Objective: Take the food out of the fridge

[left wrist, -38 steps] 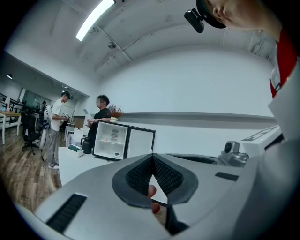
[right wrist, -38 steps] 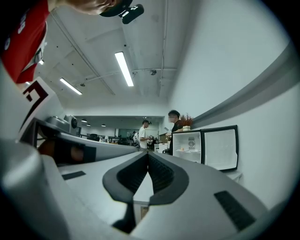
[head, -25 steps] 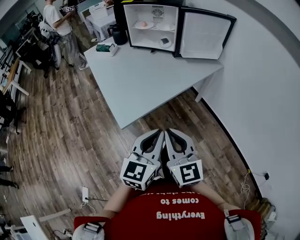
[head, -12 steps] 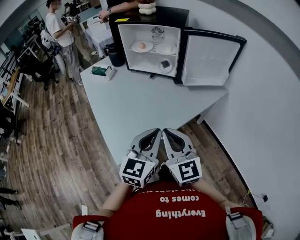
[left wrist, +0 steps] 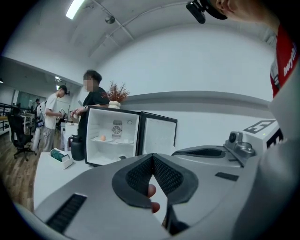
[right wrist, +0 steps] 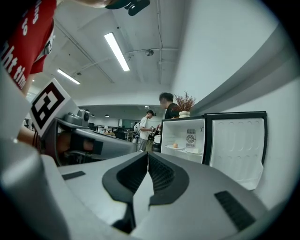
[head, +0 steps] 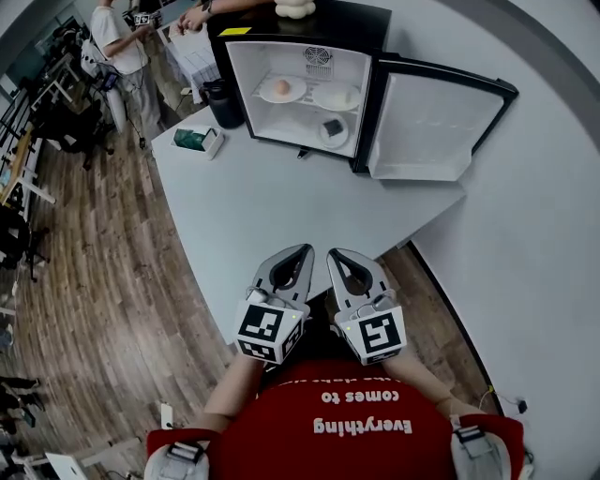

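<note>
1. Food (head: 282, 87): a round, peach-coloured piece lies on a round white plate (head: 296, 94). The plate sits at the left of the upper shelf inside the black mini fridge with white interior (head: 328, 21).
2. A second round white plate (head: 349, 99) sits just beside the first on the same shelf, to its right. Its pale load is too small to identify. A small white dish holding a dark square item (head: 331, 128) rests on the level below.
3. The fridge stands at the far end of the pale grey rectangular table (head: 281, 206). Its white-lined door (head: 433, 117) is swung wide open to the right.
4. A black jug (head: 223, 101) stands on the table left of the fridge. A green-and-white box (head: 199, 141) lies nearer the table's left edge. A white vase (head: 295, 7) sits on the fridge top.
5. Left gripper (head: 301, 253): grey body with a marker cube at the rear. Its jaws are pressed together and grip nothing. In the left gripper view the ribbed black pads (left wrist: 138, 176) meet at the tip.
6. Right gripper (head: 336, 255): same build. Its jaws are likewise closed tip to tip on nothing, as its ribbed black pads (right wrist: 161, 176) show in the right gripper view.
7. Both grippers are held side by side, close to the person's red printed shirt (head: 337, 431). Their tips show against the near edge of the table and point toward the fridge, well apart from it.
8. A person in a white top (head: 112, 42) stands on the wooden plank floor (head: 112, 262) beyond the table's far left corner.
</note>
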Demonstrator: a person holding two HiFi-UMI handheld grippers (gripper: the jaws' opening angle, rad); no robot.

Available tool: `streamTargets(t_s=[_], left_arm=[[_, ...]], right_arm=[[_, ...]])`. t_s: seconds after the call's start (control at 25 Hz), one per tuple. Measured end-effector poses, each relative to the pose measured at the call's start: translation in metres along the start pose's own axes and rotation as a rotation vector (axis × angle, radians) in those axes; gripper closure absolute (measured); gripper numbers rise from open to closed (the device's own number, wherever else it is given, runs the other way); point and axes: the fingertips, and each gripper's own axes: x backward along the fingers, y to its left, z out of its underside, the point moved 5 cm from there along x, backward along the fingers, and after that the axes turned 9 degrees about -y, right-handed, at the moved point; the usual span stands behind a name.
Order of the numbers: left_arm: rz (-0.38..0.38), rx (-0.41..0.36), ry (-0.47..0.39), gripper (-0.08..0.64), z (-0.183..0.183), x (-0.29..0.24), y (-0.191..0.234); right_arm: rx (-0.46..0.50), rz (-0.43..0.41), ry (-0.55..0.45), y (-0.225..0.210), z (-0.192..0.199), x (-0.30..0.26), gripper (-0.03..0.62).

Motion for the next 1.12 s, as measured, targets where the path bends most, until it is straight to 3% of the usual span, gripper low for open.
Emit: streamTargets(t_s=[0.28,0.48,0.6,0.72,0.84,1.0,1.12], left_arm=[[-0.014,0.068,-0.03,0.552,-0.001,-0.047,0.051],[0.07,0.208,-0.056,0.551,-0.016,-0.1,0.079],[0.079,0.267,-0.074,0.551,-0.021,-0.124,0.091],[0.087,0.393,-0.054,0.542,-0.011,-0.143,0.104],[0.069,0.532,-0.044,0.486,0.002,-0.177,0.121],[0.025,0.774,-0.037,0.472,0.02,-0.239,0.149],[0.03,0.86,-0.047,0.471,0.022,-0.277,0.159]], right_arm=[[0.019,0.024,0.022,-0.039,0.015,-0.036,0.578],[0.04,0.026,0.016,-0.067,0.015,-0.07,0.577],[0.047,0.021,0.03,-0.082,0.021,-0.09,0.578],[0.049,0.036,0.041,-0.097,0.027,-0.104,0.577],[0.06,0.051,0.058,-0.114,0.035,-0.111,0.577],[0.051,0.08,0.089,-0.13,0.045,-0.113,0.577],[0.042,0.103,0.111,-0.142,0.053,-0.114,0.578]])
